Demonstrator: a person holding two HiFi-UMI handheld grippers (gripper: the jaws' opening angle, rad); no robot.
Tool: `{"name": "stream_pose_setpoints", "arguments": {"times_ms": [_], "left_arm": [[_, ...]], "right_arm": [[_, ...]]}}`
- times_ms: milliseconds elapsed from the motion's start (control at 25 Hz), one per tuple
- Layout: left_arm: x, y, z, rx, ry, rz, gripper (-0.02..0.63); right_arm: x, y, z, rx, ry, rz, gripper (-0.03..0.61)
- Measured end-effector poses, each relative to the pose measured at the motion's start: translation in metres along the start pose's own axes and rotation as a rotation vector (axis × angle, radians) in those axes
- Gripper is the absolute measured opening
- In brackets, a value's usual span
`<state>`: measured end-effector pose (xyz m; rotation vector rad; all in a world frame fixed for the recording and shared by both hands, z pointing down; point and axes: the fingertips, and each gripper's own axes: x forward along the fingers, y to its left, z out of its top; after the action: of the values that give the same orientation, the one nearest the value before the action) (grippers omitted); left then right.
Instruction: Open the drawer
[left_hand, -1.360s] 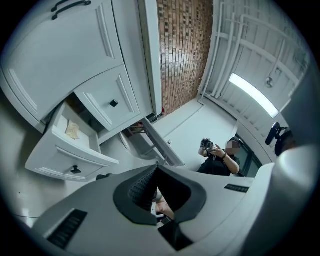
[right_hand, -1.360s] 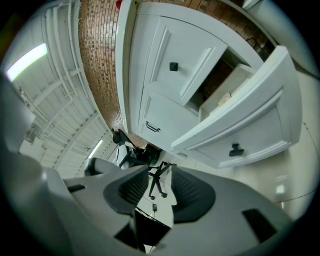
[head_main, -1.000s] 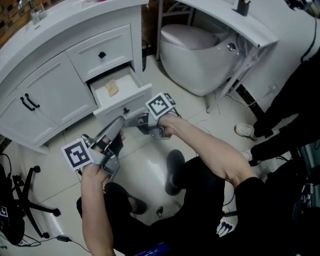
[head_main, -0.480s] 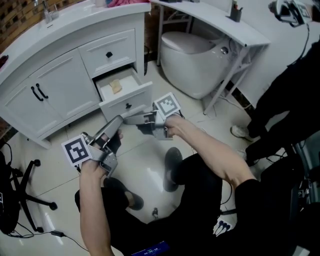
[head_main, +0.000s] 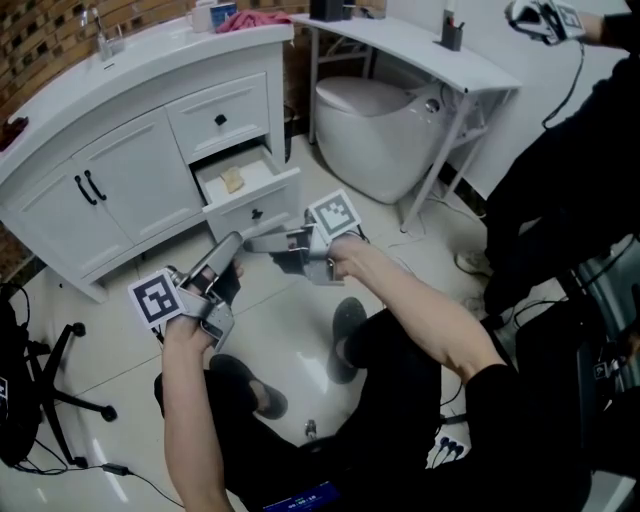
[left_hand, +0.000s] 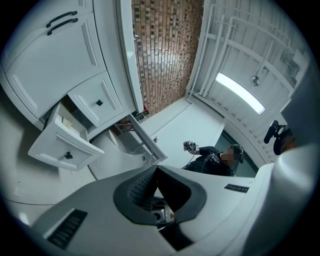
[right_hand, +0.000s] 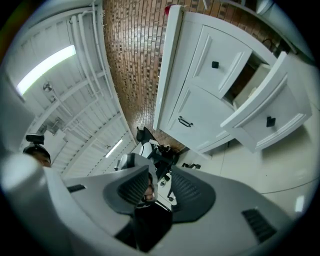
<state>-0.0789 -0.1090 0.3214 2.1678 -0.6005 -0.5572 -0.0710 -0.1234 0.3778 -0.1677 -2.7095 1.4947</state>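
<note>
The white vanity (head_main: 120, 90) has its lower drawer (head_main: 252, 205) pulled out, with a small yellowish block (head_main: 233, 181) lying inside. The drawer above (head_main: 221, 120) is closed. My left gripper (head_main: 232, 245) hangs in front of the open drawer, apart from it, jaws shut and empty. From the right, my right gripper (head_main: 252, 240) points left just below the drawer's black knob (head_main: 257, 212) without touching it, jaws open with nothing between them. The left gripper view has the left gripper (left_hand: 156, 170) and the open drawer (left_hand: 60, 147) at left. The right gripper view has the right gripper (right_hand: 157, 175) and the drawer (right_hand: 270, 117) at right.
A white toilet (head_main: 375, 115) stands right of the vanity under a white side table (head_main: 420, 45). Another person in black (head_main: 560, 170) stands at the right. A black chair base (head_main: 50, 380) is on the floor at left. Cabinet doors with black handles (head_main: 90, 187) are closed.
Both grippers have lifted and drawn slightly back from the drawer front. The drawer stays pulled out as before. The head view has tilted up, showing more of the vanity top.
</note>
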Motion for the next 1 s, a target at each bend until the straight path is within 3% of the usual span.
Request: {"name": "stream_pose_setpoints", "arguments": {"times_ms": [400,680,880,1000], "left_arm": [[0.011,-0.007,-0.003,0.020,0.022,-0.023,-0.011],[0.007,0.004,-0.003,0.000,0.067,0.027,-0.011],[0.005,0.004,-0.004,0.047,0.115,0.060,-0.011],[0.001,0.015,-0.012,-0.005,0.092,0.057,-0.011]], "right_arm": [[-0.027,0.002,0.014,-0.016,-0.087,-0.036,0.153],[-0.050,-0.010,0.017,-0.015,-0.112,-0.097,0.153],[-0.057,-0.009,0.018,-0.008,-0.109,-0.109,0.153],[-0.056,-0.009,0.016,-0.008,-0.104,-0.110,0.153]]}}
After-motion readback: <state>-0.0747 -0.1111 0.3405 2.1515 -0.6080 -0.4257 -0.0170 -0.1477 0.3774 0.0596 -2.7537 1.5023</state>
